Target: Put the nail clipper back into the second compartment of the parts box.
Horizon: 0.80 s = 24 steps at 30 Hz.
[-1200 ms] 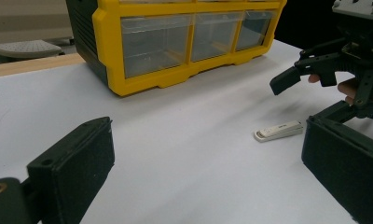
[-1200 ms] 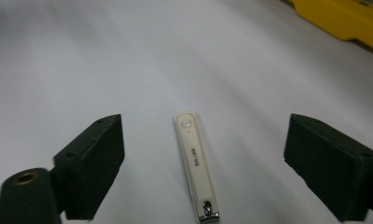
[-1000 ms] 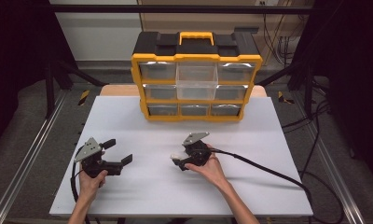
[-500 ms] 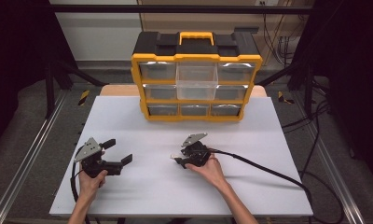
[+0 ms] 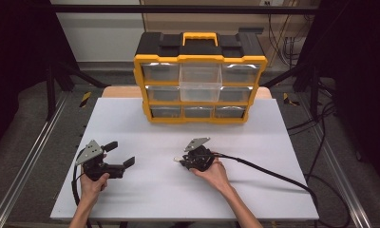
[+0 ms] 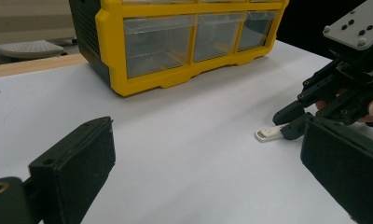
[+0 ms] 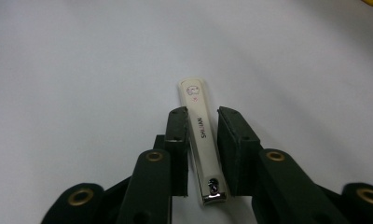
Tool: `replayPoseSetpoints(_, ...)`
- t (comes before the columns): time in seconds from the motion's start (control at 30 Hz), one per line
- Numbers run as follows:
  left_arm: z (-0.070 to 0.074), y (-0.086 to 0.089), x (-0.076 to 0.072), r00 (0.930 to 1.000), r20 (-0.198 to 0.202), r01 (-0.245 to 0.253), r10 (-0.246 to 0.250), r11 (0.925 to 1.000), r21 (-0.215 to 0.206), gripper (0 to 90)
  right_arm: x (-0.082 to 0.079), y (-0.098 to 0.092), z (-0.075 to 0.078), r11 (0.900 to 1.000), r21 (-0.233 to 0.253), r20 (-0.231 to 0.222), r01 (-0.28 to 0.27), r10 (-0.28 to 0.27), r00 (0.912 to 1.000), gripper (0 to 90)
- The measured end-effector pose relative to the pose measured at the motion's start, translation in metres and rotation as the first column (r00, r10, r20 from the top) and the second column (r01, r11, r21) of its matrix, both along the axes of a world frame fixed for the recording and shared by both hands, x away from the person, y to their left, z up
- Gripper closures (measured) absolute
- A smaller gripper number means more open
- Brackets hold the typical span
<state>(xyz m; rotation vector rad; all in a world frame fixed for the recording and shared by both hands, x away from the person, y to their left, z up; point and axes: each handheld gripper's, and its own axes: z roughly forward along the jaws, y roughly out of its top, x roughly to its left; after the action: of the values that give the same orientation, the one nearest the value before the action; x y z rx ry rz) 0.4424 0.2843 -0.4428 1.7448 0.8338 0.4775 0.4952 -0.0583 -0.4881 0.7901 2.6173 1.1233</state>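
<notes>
The right gripper (image 7: 202, 154) sits low on the white counter (image 5: 273, 190), well in front of the yellow drawer box (image 5: 200, 78), near the counter's middle. Its own view shows what the high view cannot: a slim nail clipper (image 7: 199, 140) lies flat between the two black jaws, which stand close on either side of it, the left pad touching or nearly touching its edge and a thin gap on the right; whether they already clamp it I cannot tell. The clipper is a narrow white bar with a rounded far tip, a small printed picture there, lettering along its length and a shiny metal rivet end nearest the camera. From above it is just a pale sliver poking out left of the gripper.

The left gripper (image 5: 117, 159) lies to the left of the clipper and well apart from it, held in the person's left hand (image 5: 93, 185). Its jaws stand wide apart with bare counter between them; their pads look matte and slightly rubbery. Its view shows the clipper's rounded end from the side, sticking out beyond the other gripper's tips.

The counter is smooth and plain, with broad bare room around both grippers and up to the box. The box is yellow plastic with clear drawers, a black top and a yellow handle, standing at the counter's far edge.
</notes>
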Motion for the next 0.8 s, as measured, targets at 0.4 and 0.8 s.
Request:
replayPoseSetpoints(0.4, 0.0001, -0.0001, -0.0003, 1.0, -0.001, -0.003, 0.003, 1.0, 0.001, 3.2, -0.0006, -0.0007, -0.0006, 1.0, -0.001, 0.015, -0.017, 0.017, 0.9997, 77.3)
replayPoseSetpoints(0.8, 0.0002, 0.0, -0.0004, 1.0, 0.0, -0.004, 0.004, 1.0, -0.001, 3.2, 0.0007, -0.0014, -0.0002, 1.0, 0.022, -0.012, -0.01, 0.01, 0.9999, 77.3)
